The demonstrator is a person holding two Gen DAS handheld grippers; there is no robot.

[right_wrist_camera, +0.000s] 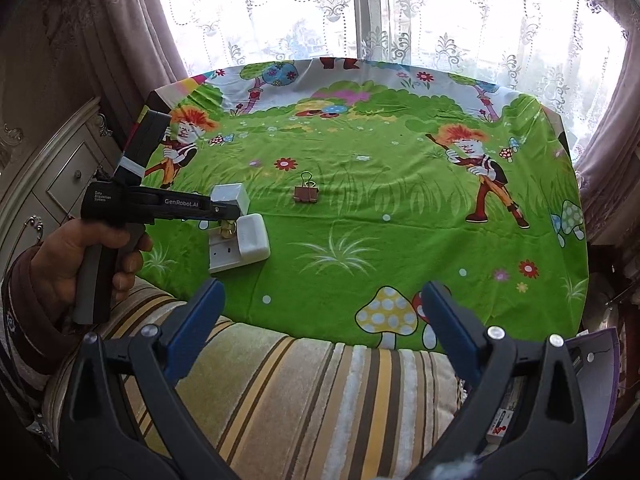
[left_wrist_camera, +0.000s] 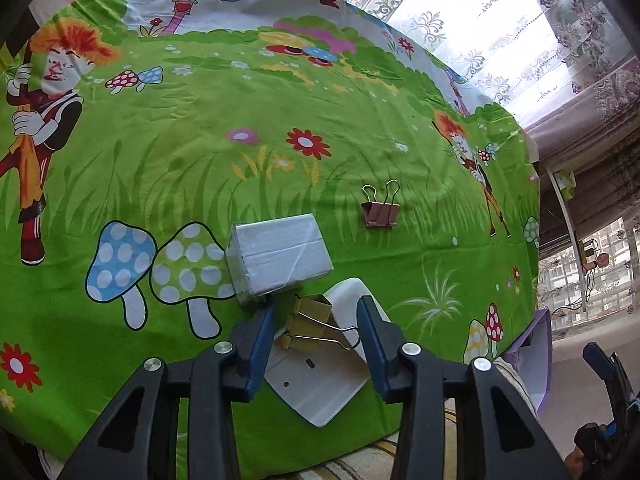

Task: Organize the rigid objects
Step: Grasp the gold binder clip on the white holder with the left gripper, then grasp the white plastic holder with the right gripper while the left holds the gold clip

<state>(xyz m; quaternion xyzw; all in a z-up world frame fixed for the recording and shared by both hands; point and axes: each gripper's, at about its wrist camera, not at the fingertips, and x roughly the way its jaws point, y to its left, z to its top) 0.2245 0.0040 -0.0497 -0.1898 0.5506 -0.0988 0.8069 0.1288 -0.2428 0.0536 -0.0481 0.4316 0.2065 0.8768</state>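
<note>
Straddling gold binder clip (left_wrist_camera: 308, 322) with left gripper (left_wrist_camera: 316, 316), pads apparently clear; right gripper (right_wrist_camera: 320, 312) gaping, empty.

We see left wrist view close above tablecloth (left_wrist_camera: 280, 112), tilted steeply down, facing window, gold binder clip (left_wrist_camera: 310, 322) just ahead. We see right wrist view farther back over striped cushion (right_wrist_camera: 280, 384), same facing. Both views share white box (left_wrist_camera: 278, 258), pink binder clip (left_wrist_camera: 379, 212), white adapter (right_wrist_camera: 252, 242).

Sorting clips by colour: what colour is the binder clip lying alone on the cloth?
Pinkish brown binder clip, clearest in the left wrist view.
</note>
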